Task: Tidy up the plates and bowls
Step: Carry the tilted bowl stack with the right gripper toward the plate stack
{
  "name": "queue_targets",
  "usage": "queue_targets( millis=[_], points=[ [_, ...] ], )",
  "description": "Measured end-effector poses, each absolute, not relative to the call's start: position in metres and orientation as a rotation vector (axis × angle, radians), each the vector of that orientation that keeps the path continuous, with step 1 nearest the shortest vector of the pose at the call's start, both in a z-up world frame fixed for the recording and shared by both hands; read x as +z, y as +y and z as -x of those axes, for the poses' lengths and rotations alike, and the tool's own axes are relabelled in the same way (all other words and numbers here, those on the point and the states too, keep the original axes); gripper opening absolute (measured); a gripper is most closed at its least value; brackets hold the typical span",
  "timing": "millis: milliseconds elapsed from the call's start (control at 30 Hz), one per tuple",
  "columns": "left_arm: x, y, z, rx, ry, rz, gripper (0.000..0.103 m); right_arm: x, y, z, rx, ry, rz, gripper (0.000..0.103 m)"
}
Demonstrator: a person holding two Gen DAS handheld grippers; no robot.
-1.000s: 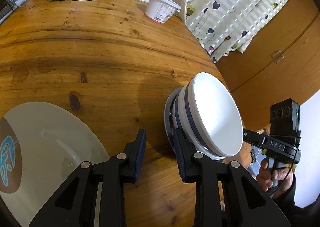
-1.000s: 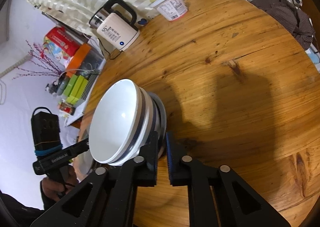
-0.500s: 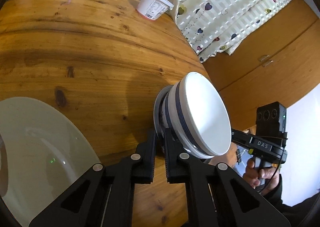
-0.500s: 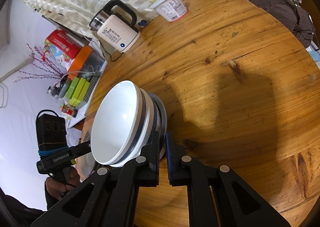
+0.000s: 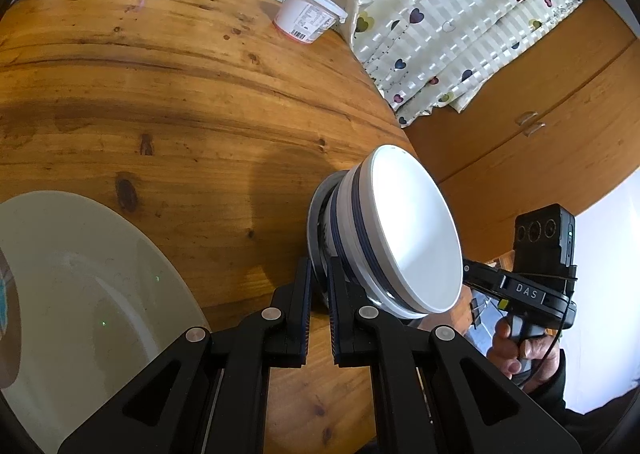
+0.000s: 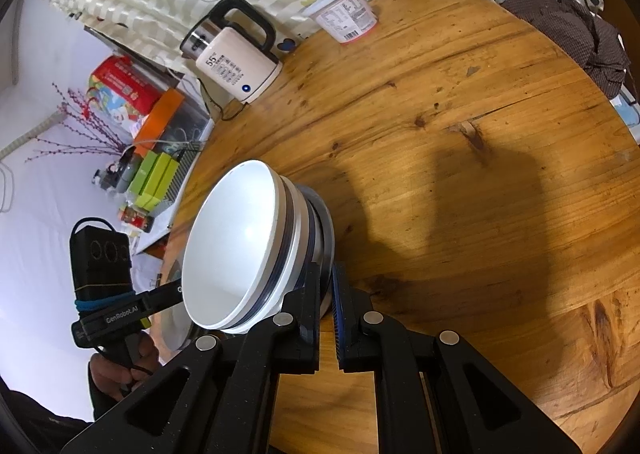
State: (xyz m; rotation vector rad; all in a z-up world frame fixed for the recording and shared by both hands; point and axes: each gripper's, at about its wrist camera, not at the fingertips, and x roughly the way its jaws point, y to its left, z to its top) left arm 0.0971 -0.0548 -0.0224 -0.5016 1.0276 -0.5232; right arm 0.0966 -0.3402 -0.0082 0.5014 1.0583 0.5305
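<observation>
A stack of white bowls with dark blue bands [image 5: 404, 238] rests on a small grey plate [image 5: 316, 222]; it also shows in the right wrist view [image 6: 236, 250]. My left gripper [image 5: 319, 286] is shut on the grey plate's rim from one side. My right gripper [image 6: 327, 290] is shut on the same plate's rim [image 6: 326, 230] from the opposite side. The stack hangs between them, tilted, just above the wooden table [image 5: 160, 102]. A large pale plate [image 5: 92, 286] with a blue and brown motif lies at lower left.
A cream electric kettle [image 6: 232, 62] with its cord and a white yogurt tub [image 6: 346, 16] stand at the table's far edge by a heart-print curtain. A dark cloth [image 6: 576, 34] lies at the far right edge. Wooden cabinets [image 5: 540, 102] stand beyond the table.
My left gripper closed from open onto the grey plate's rim. The bowl stack stayed held by the right gripper, shifting only slightly.
</observation>
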Motion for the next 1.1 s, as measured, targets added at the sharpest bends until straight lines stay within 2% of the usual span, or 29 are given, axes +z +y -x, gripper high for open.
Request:
queue_targets(
  millis=[1100],
  points=[
    [0.008,0.006,-0.066,-0.432,0.924,0.54,0.006,0.028,-0.274,-0.097,0.635,1.041,-0.4,0.007]
  ],
)
